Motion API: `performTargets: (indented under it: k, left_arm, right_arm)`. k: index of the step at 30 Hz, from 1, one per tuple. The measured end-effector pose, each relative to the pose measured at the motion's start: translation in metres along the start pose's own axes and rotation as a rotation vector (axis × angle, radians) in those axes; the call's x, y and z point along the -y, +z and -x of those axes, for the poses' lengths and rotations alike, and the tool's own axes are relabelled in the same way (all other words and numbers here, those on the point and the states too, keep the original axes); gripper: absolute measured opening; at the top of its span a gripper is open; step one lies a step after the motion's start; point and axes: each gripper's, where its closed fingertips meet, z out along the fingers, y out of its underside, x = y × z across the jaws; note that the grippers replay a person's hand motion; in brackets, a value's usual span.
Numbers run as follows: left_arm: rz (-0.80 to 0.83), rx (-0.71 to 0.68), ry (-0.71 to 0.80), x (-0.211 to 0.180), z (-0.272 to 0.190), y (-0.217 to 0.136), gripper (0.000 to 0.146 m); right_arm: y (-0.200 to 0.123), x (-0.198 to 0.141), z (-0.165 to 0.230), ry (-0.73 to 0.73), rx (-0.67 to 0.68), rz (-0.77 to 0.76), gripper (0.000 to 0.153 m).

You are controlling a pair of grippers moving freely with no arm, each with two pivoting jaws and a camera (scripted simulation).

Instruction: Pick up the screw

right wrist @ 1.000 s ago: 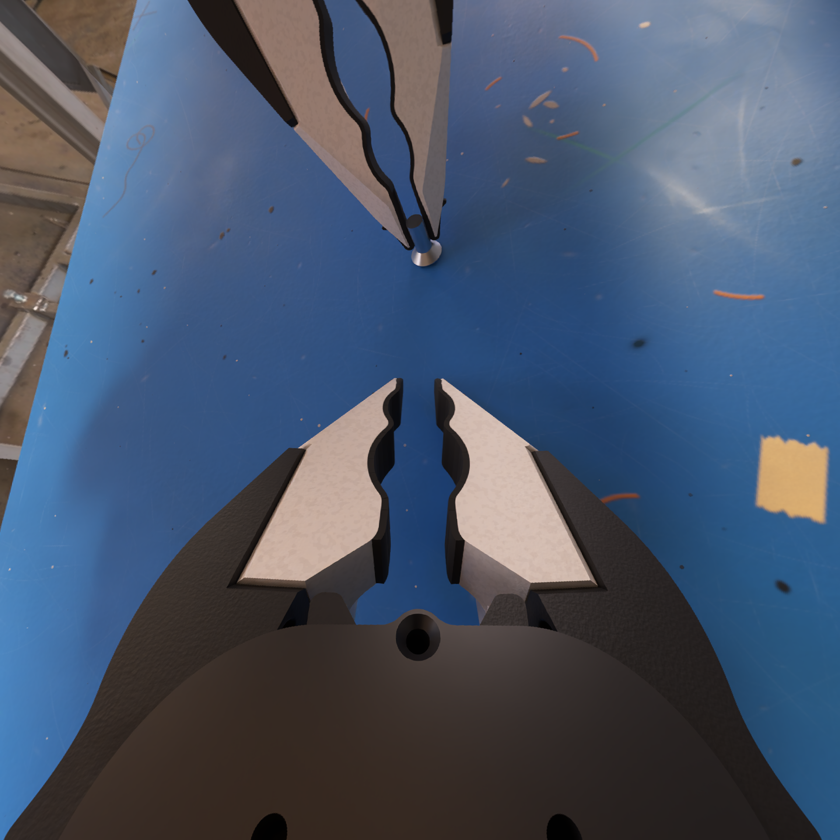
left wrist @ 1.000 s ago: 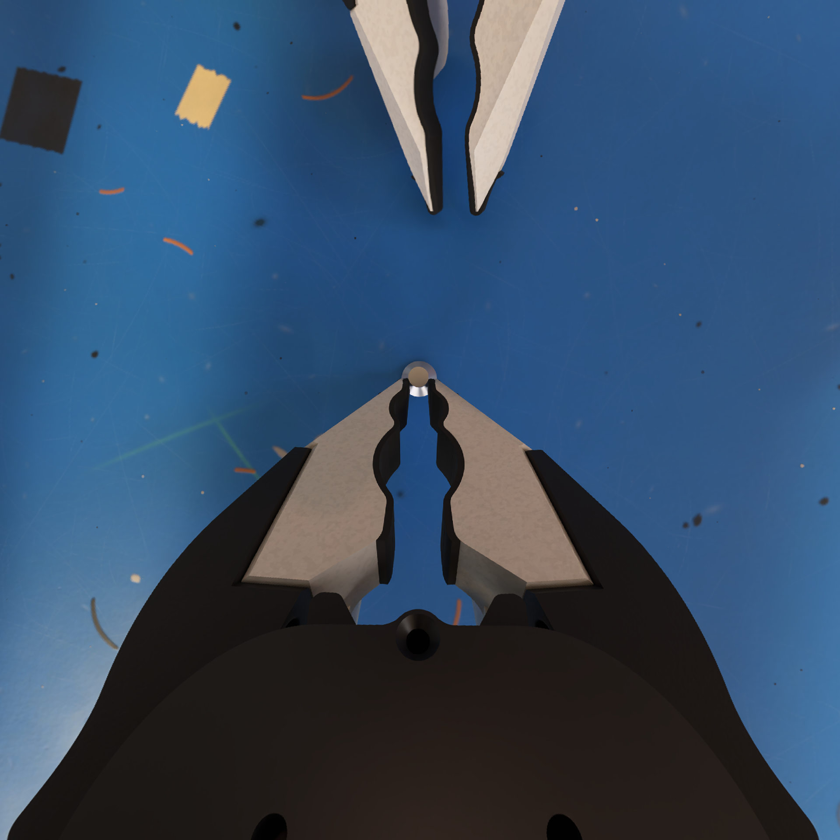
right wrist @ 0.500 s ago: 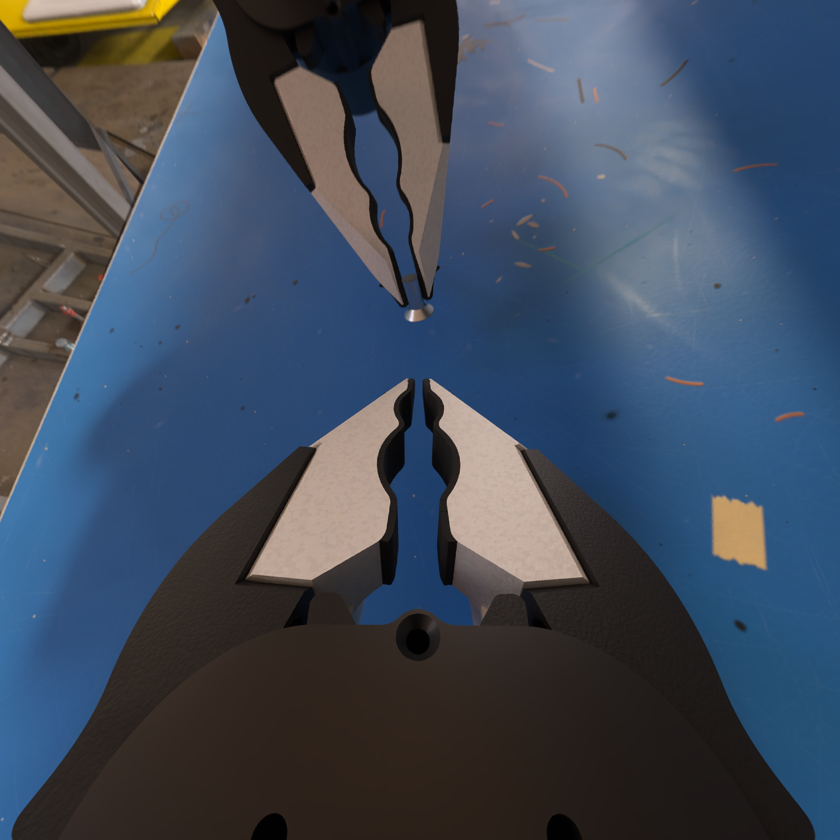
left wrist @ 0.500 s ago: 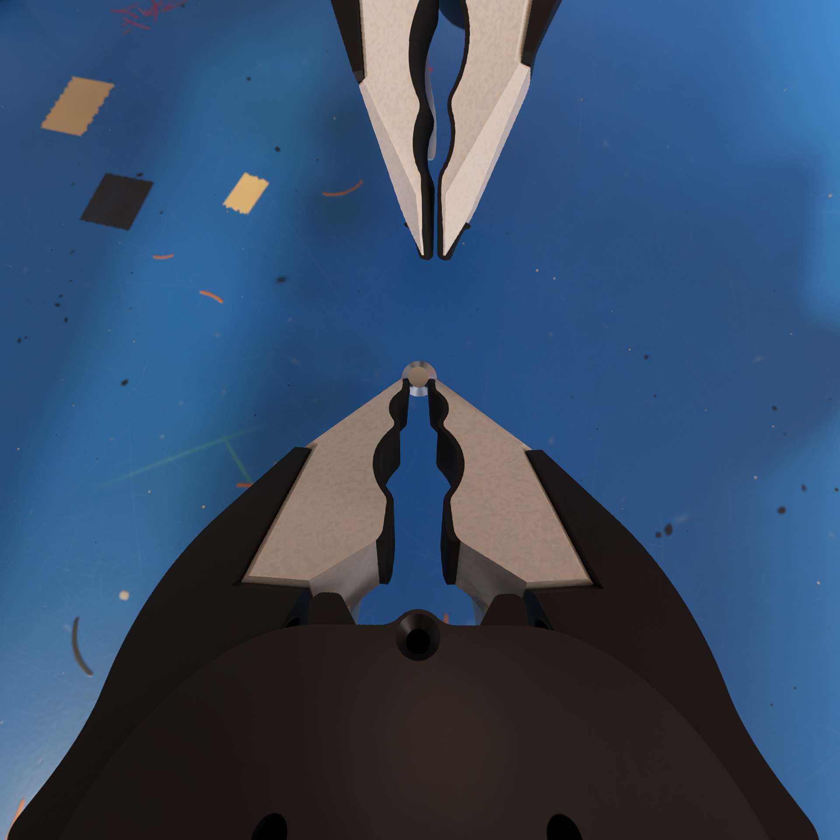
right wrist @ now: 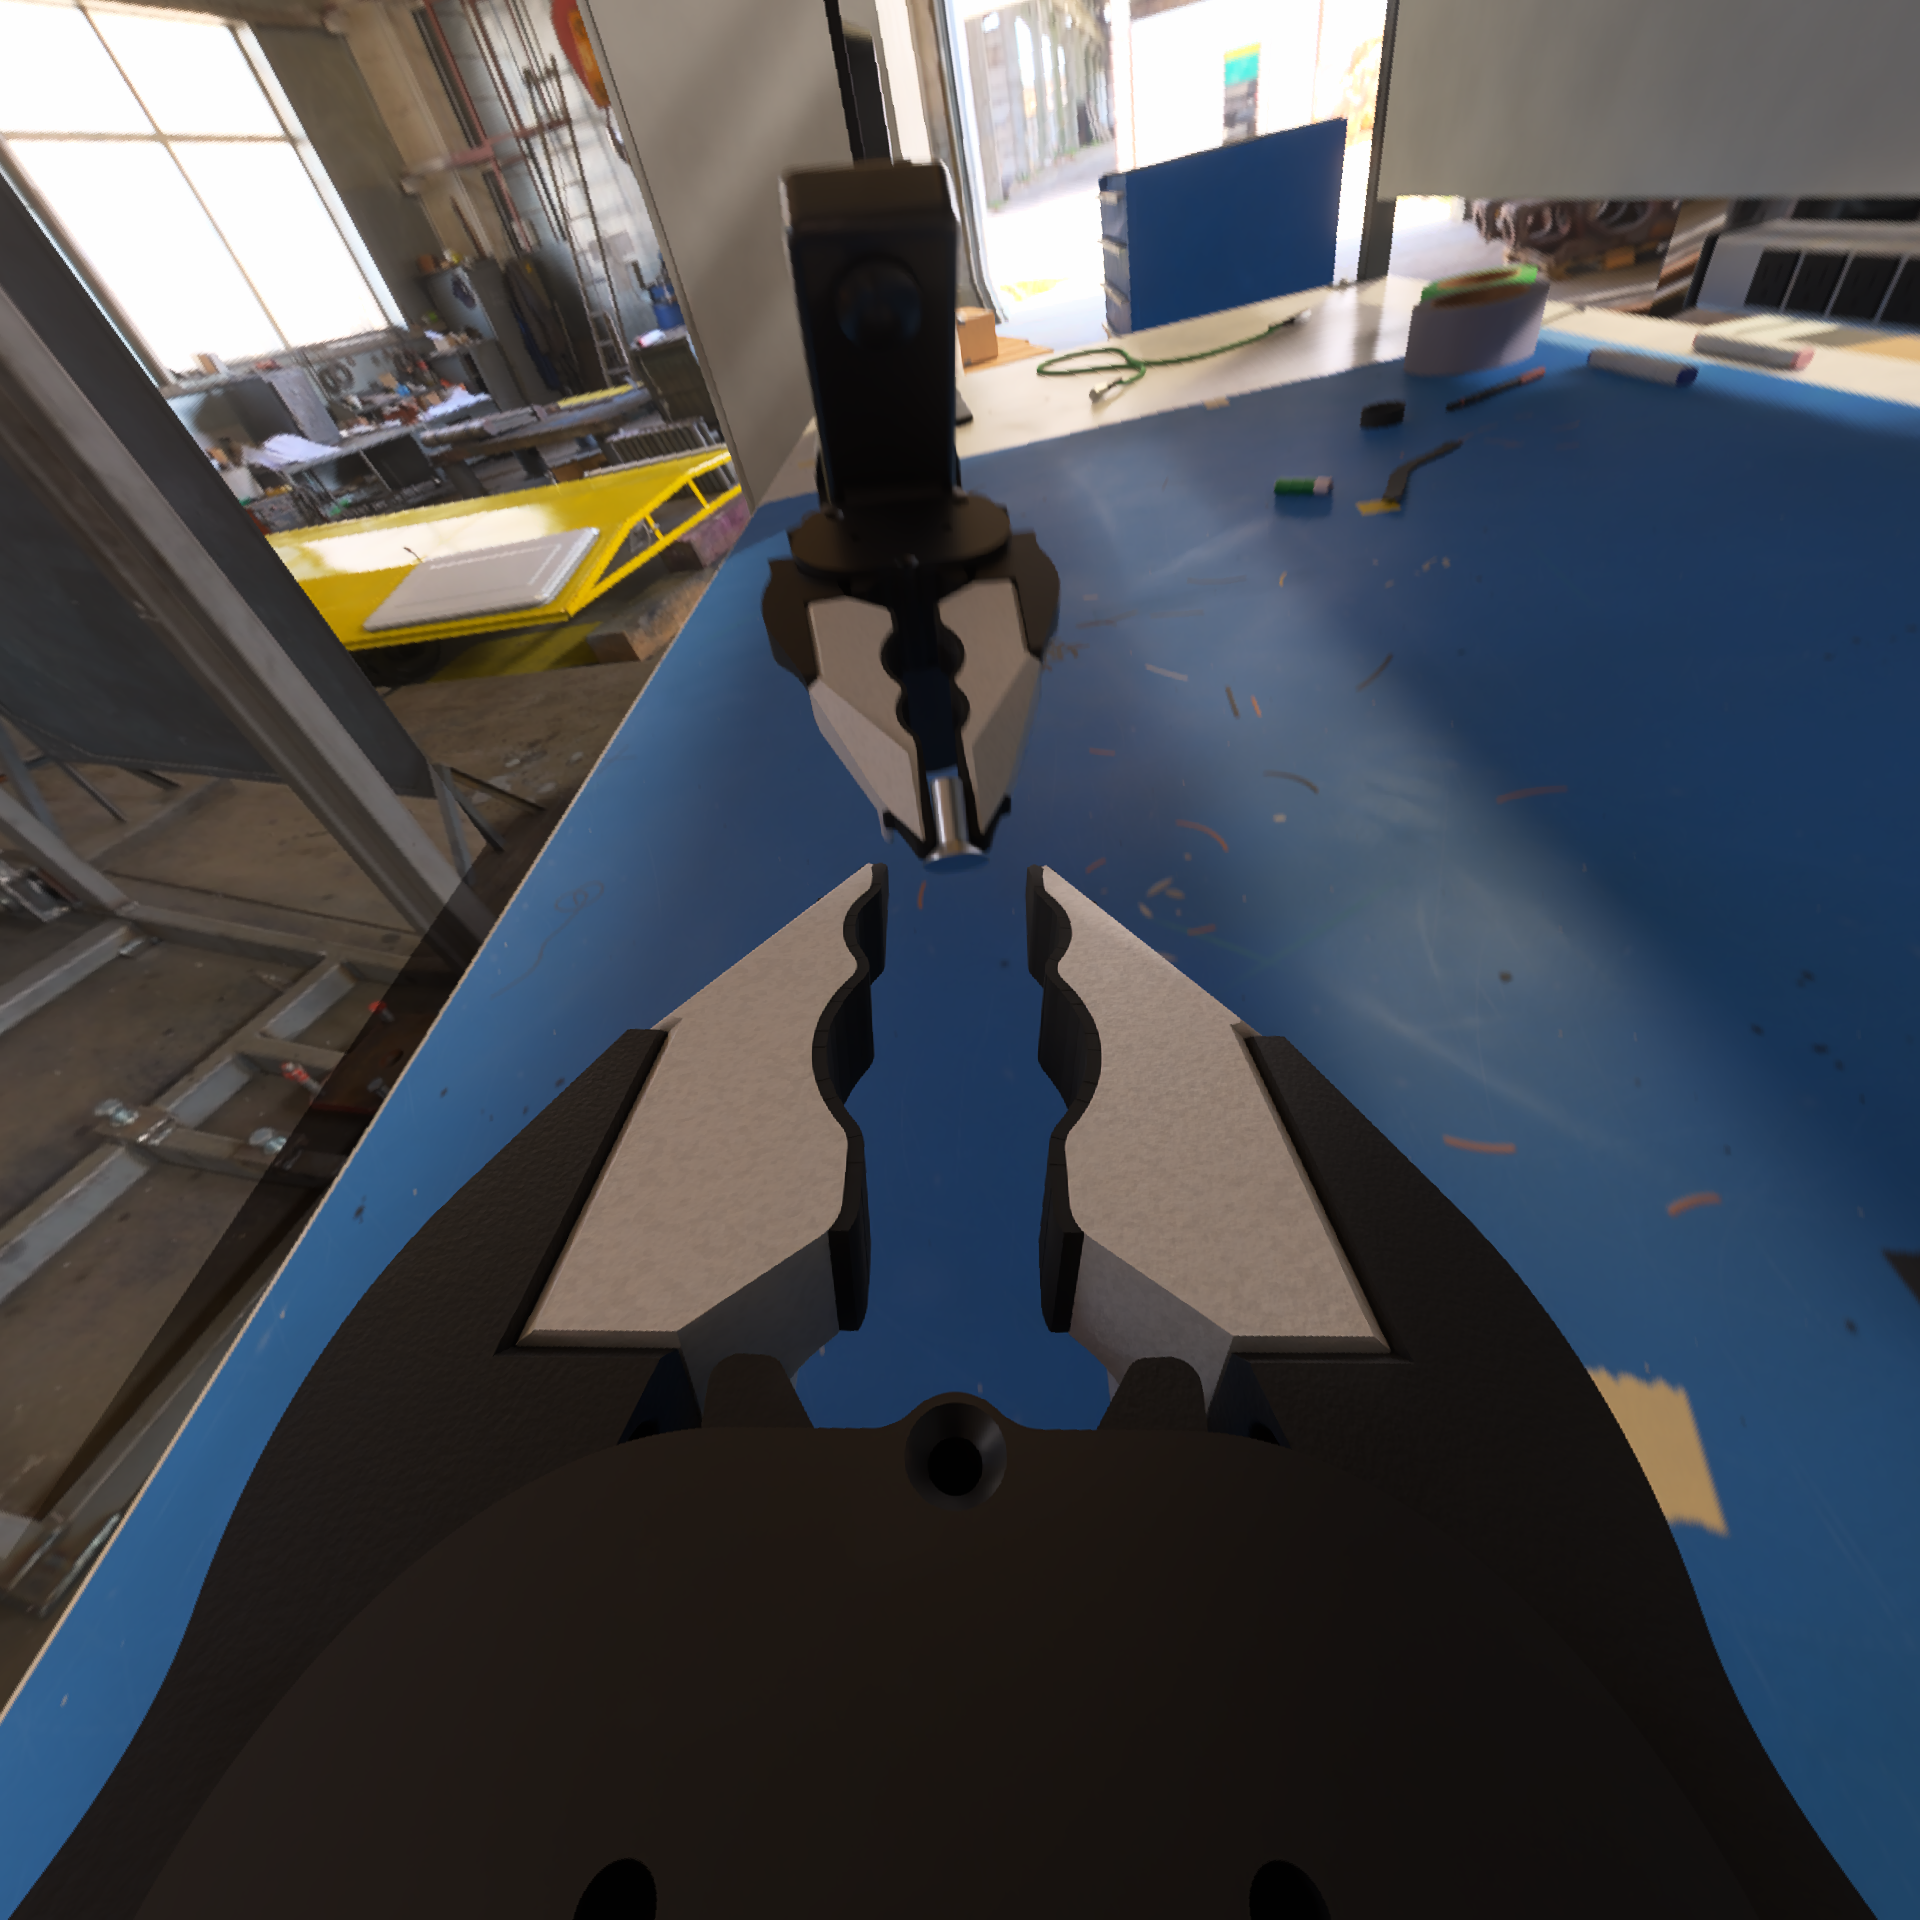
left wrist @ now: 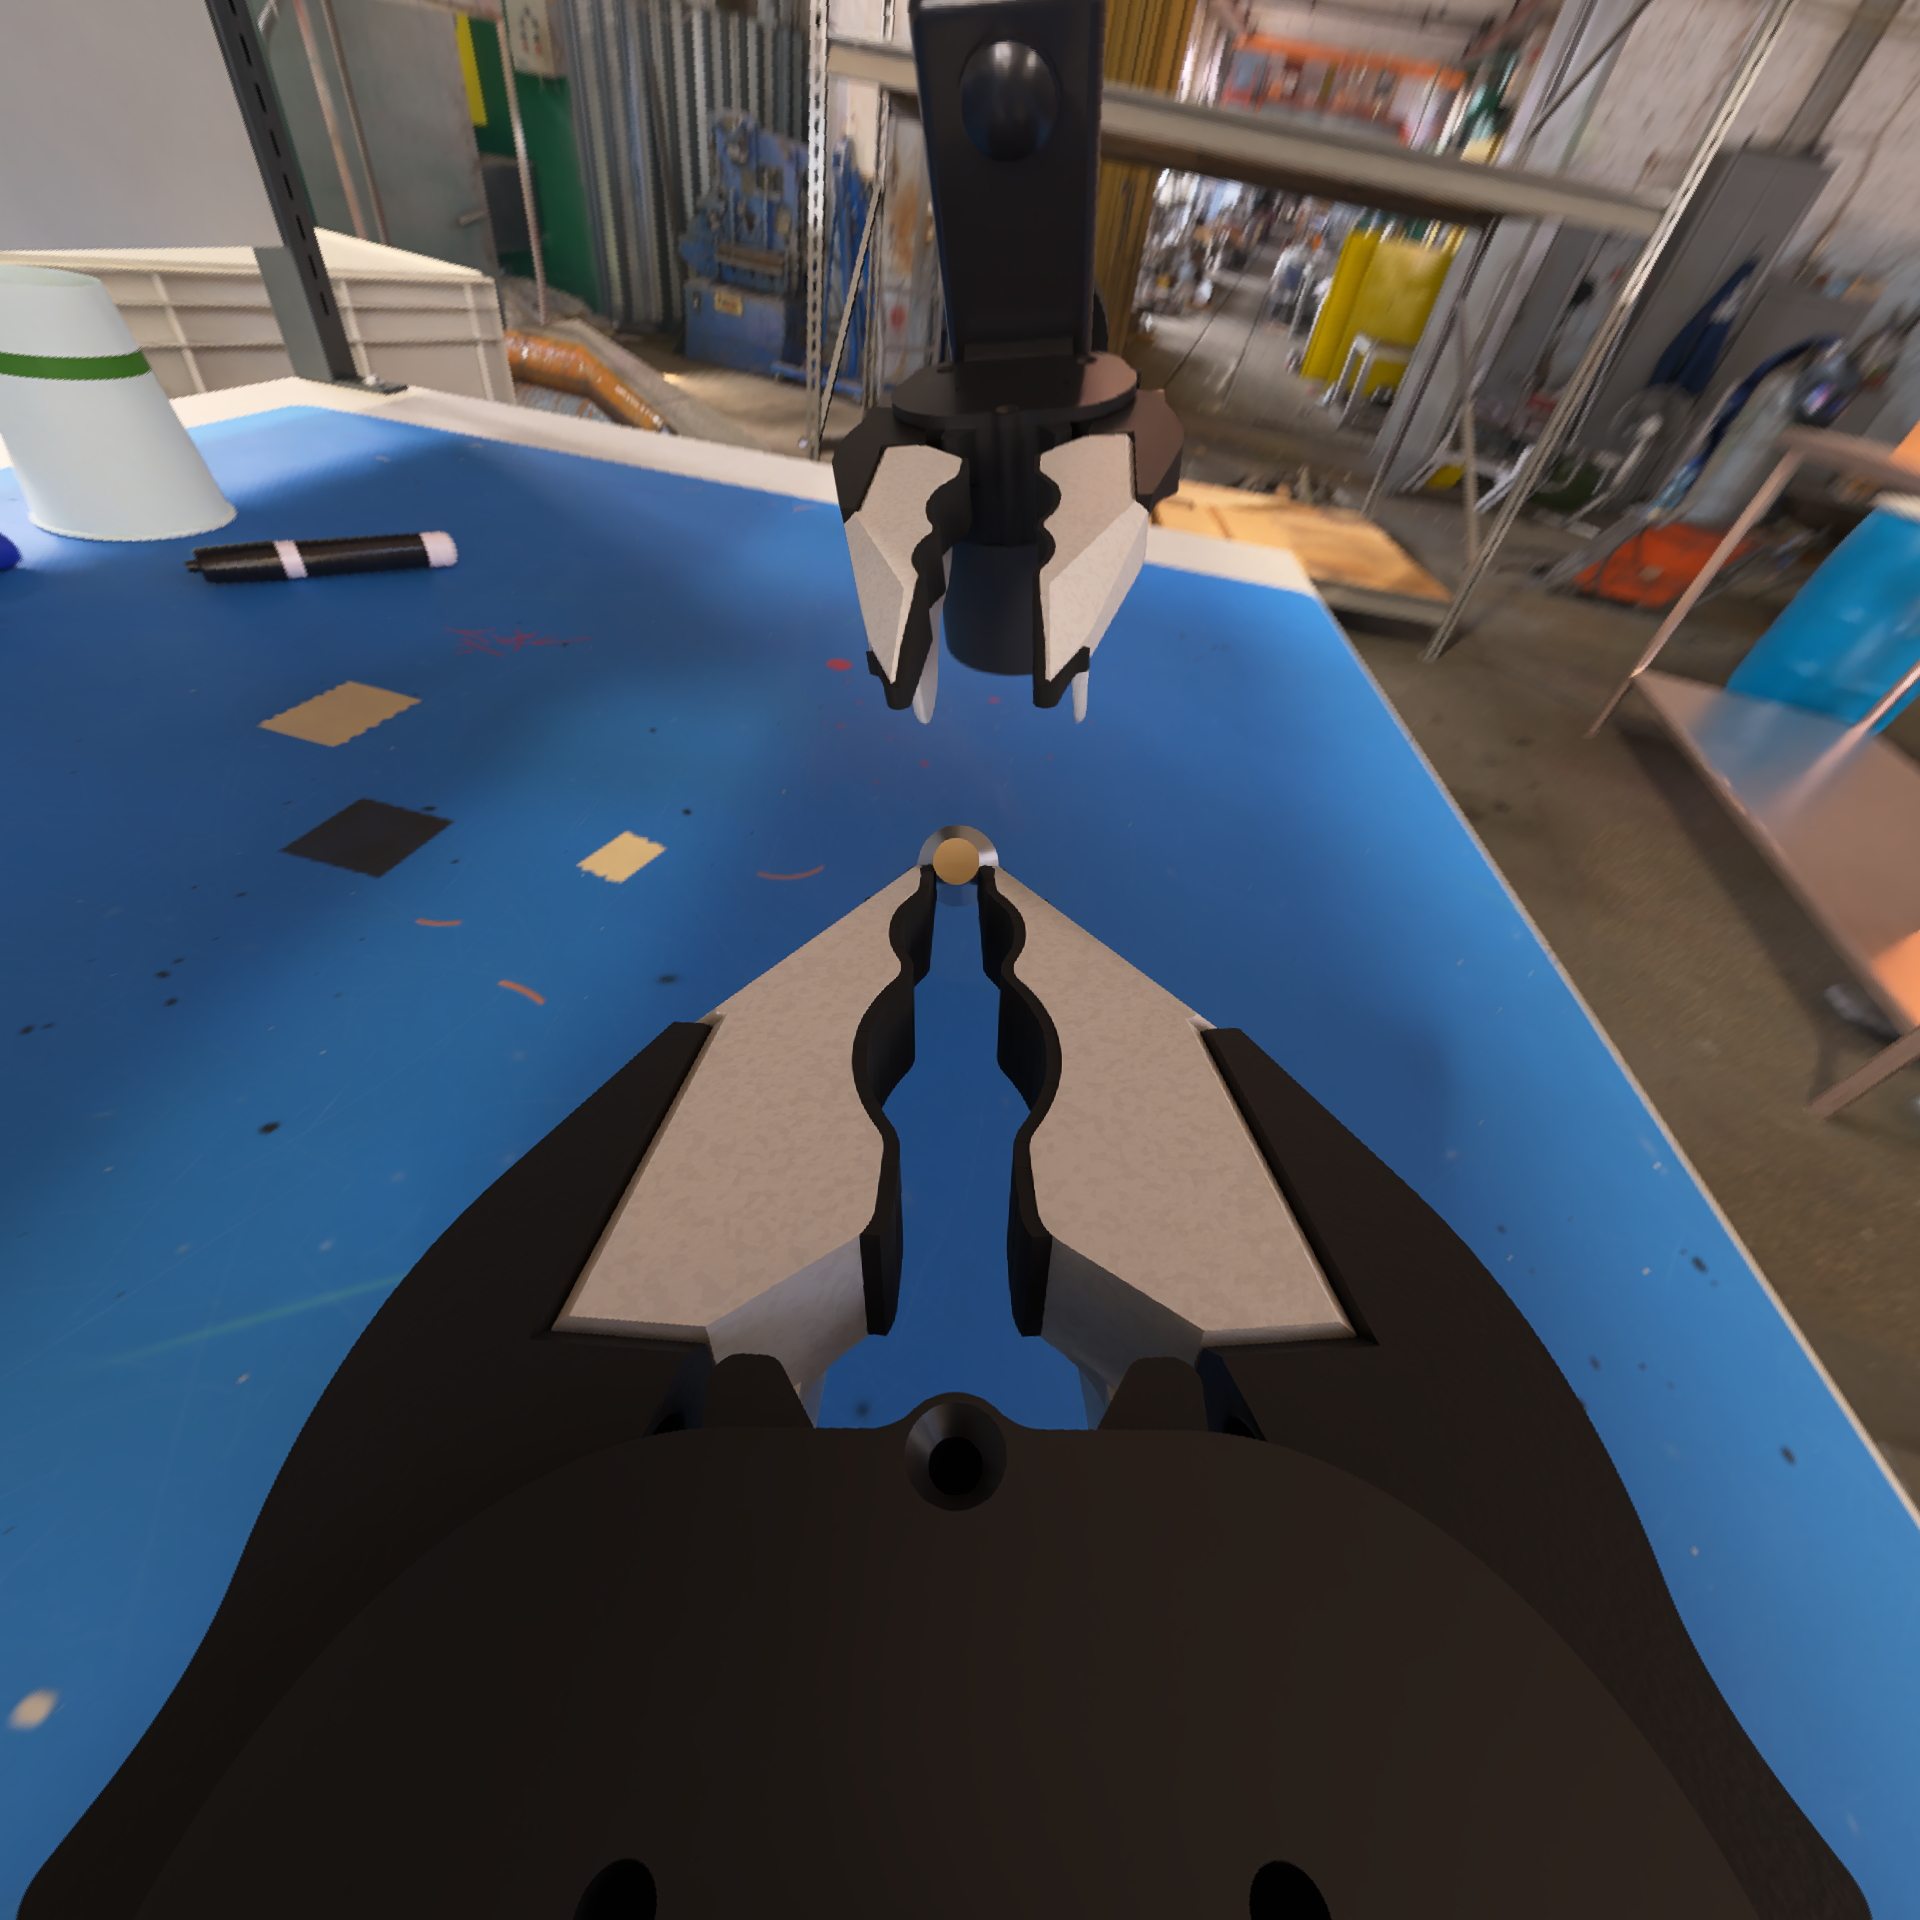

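Observation:
The screw (left wrist: 956, 861) is a small silver piece with a tan end face, pinched between the tips of my left gripper (left wrist: 956, 883), which is shut on it and holds it above the blue table (left wrist: 312, 1091). In the right wrist view the screw (right wrist: 948, 821) shows as a shiny cylinder between the left gripper's tips (right wrist: 948, 836), just ahead of my right gripper (right wrist: 956, 883). My right gripper is open and empty. It also shows in the left wrist view (left wrist: 997, 707), facing me across the table.
A white cup with a green band (left wrist: 88, 416) and a black marker (left wrist: 322, 556) lie at the far left. Tape patches (left wrist: 364, 836) dot the table. A tape roll (right wrist: 1475, 317), pens (right wrist: 1642, 366) and a green cable (right wrist: 1143, 358) sit far right. The table edge (left wrist: 1507, 883) drops to the floor.
Both grippers have lifted and tilted up from looking down at the table to looking across it. The left carries the screw up with it. The right gripper has opened wider.

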Motion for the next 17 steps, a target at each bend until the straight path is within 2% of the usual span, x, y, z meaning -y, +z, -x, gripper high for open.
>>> performTargets:
  k: [5, 8, 12, 17]
  left_arm:
    - [-0.047, -0.060, -0.121, 0.008, 0.001, 0.007, 0.008]
    - [-0.048, -0.081, -0.209, 0.007, 0.005, 0.012, 0.008]
    - [-0.053, -0.093, -0.383, 0.001, 0.018, 0.011, 0.008]
    - [0.060, -0.046, -0.368, -0.018, 0.025, -0.002, 0.008]
  right_arm:
    - [0.012, 0.015, -0.004, -0.007, -0.022, 0.005, 0.019]
    - [0.016, 0.016, -0.010, 0.013, -0.018, 0.023, 0.004]
    - [0.021, 0.012, -0.025, 0.132, -0.016, 0.086, 0.002]
    - [0.028, 0.000, -0.036, 0.287, 0.020, 0.117, 0.002]
